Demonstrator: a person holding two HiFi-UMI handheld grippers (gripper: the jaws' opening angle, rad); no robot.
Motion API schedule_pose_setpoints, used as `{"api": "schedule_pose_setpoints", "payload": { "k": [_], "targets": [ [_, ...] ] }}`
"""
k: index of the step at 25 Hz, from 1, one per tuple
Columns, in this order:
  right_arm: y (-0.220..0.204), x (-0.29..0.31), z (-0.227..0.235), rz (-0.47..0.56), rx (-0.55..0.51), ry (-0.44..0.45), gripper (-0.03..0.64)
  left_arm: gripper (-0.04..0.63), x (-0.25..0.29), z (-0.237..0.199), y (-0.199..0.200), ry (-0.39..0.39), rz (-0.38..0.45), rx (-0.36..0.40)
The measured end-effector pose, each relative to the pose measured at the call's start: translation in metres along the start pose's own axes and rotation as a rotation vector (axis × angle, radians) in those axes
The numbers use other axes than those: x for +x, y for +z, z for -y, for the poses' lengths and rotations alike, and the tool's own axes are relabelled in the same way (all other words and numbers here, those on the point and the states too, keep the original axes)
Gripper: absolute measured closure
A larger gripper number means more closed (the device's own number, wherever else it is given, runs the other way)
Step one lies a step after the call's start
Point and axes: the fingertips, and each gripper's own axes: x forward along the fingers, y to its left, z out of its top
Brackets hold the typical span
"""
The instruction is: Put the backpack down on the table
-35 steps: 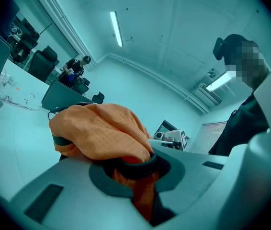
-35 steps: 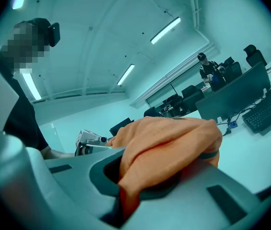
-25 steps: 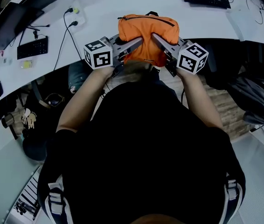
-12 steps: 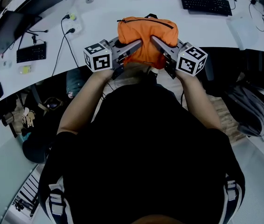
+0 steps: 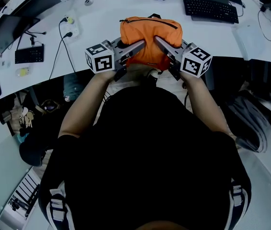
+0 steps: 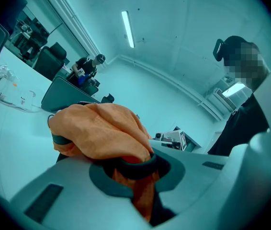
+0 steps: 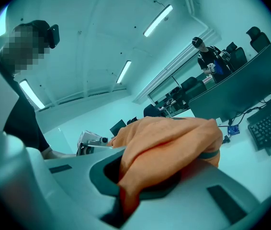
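Observation:
An orange backpack (image 5: 147,36) with a dark zip hangs in front of me over the near edge of the white table (image 5: 102,32). My left gripper (image 5: 142,43) is shut on the fabric at its left side. My right gripper (image 5: 157,39) is shut on the fabric at its right side. In the left gripper view the orange backpack (image 6: 102,131) bunches over the jaws, and in the right gripper view the orange backpack (image 7: 169,145) does the same. The pack's underside is hidden, so I cannot tell whether it touches the table.
A black keyboard (image 5: 208,7) lies at the back right of the table, a smaller keyboard (image 5: 28,53) at the left. Cables and a plug (image 5: 64,28) run left of the pack. A grey bag (image 5: 250,121) and a chair sit on the floor at right.
Both grippers and the backpack have moved forward together over the table; the keyboards and cables have slid nearer in the head view. Both grips are unchanged.

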Motion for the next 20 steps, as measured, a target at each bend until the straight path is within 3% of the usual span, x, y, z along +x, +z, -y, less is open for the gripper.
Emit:
{"api": "schedule_pose_setpoints", "payload": {
  "k": [20],
  "targets": [
    [0.031,-0.014,0.069,-0.04,0.029,0.069,0.581,0.522,0.067,-0.032,0.02,0.043,0.012,-0.025]
  ]
}}
